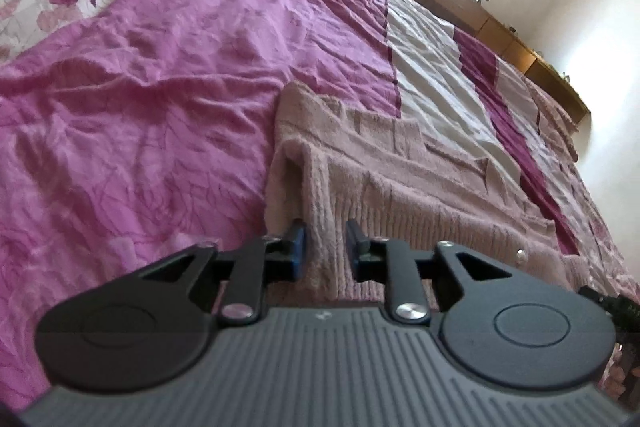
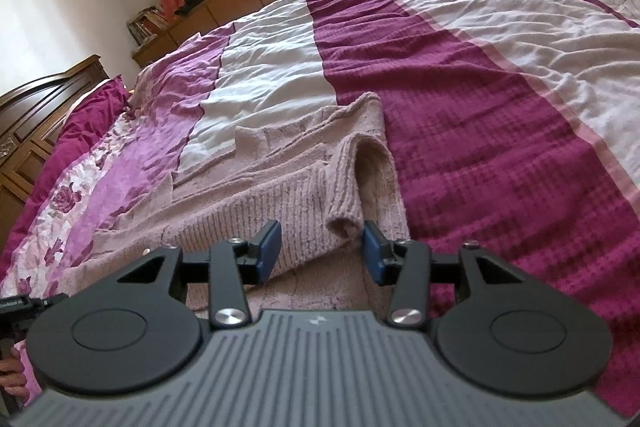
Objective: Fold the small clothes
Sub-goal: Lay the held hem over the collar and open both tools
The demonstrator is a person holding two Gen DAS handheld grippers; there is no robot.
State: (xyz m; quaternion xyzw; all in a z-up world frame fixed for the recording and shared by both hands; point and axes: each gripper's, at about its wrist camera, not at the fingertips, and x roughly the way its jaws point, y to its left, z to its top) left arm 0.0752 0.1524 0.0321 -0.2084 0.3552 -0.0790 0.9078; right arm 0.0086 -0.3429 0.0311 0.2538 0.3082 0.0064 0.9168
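Fingers of the left gripper (image 1: 326, 247) are seen narrowly parted around the near left hem of the pink sweater (image 1: 400, 187), spread on the bed (image 1: 140, 107); no pinch is shown. The right gripper (image 2: 320, 251) is spread wider around the sleeve cuff (image 2: 344, 223). The near edge is judged about to be grasped; both pairs must close before lifting.

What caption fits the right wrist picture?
Open right gripper straddling the cuff of a fuzzy pale pink knitted cardigan on a purple-and-white striped bedspread.

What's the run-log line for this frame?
stage: sleeves folded in | left gripper: open, astride sweater hem | right gripper: open at cuff | surface: bedspread
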